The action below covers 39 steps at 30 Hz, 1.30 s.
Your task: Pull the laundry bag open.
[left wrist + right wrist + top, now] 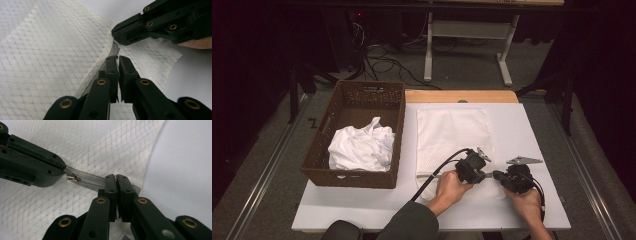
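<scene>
A white mesh bag (453, 132) lies flat on the white table top (524, 127). Its grey zipper (91, 178) runs along the bag's near edge. My left gripper (485, 176) is shut at the metal zipper pull (73, 178), which peeks out at its jaw tips. In the left gripper view, my left gripper (118, 59) has its jaws pressed together over the zipper line (114, 48). Just to the right, my right gripper (496, 175) is shut on the zipper tape at the bag's corner, seen close up in the right gripper view (116, 178). The two grippers point at each other, tips almost touching.
A brown wicker basket (362, 95) stands left of the bag with crumpled white cloth (362, 147) inside. The table's wooden far edge (462, 96) lies beyond the bag. Cables and a white desk frame (467, 30) sit on the floor behind. A black cable (434, 172) trails from the left gripper.
</scene>
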Each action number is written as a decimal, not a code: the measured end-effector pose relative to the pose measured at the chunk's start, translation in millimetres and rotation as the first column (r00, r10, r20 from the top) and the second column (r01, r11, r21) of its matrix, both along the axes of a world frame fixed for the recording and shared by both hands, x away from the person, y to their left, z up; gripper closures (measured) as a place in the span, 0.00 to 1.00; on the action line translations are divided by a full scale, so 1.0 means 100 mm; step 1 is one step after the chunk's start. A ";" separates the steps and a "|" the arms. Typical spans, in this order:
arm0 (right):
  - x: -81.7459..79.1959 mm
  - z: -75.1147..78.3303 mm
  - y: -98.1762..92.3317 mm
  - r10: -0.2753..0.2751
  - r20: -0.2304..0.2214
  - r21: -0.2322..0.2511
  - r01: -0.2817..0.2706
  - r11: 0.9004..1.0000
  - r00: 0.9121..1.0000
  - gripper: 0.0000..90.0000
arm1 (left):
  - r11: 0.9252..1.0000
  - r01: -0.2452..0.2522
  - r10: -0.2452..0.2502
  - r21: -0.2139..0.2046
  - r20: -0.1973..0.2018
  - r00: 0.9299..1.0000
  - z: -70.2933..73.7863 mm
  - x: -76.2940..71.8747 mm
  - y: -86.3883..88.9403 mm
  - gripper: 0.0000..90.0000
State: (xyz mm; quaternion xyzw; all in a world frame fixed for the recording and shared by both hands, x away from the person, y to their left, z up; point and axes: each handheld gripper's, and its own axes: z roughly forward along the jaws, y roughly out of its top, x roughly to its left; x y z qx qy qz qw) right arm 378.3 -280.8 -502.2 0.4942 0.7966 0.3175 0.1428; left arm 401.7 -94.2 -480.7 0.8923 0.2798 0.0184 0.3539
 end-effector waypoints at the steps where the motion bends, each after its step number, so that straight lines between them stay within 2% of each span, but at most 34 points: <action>1: 0.00 0.00 0.00 0.000 -0.001 0.002 0.000 1.000 1.000 0.98 | 1.000 0.002 -0.002 -0.004 -0.002 1.000 0.00 0.00 0.01 0.96; 14: 0.00 0.00 0.00 0.001 -0.001 0.001 -0.001 1.000 1.000 0.98 | 1.000 0.001 -0.001 -0.007 0.000 1.000 0.01 -0.01 0.03 0.96; 39: 0.00 0.00 0.00 -0.001 0.000 0.002 0.001 1.000 1.000 0.98 | 1.000 -0.011 0.011 -0.019 0.002 1.000 0.05 -0.05 0.19 0.96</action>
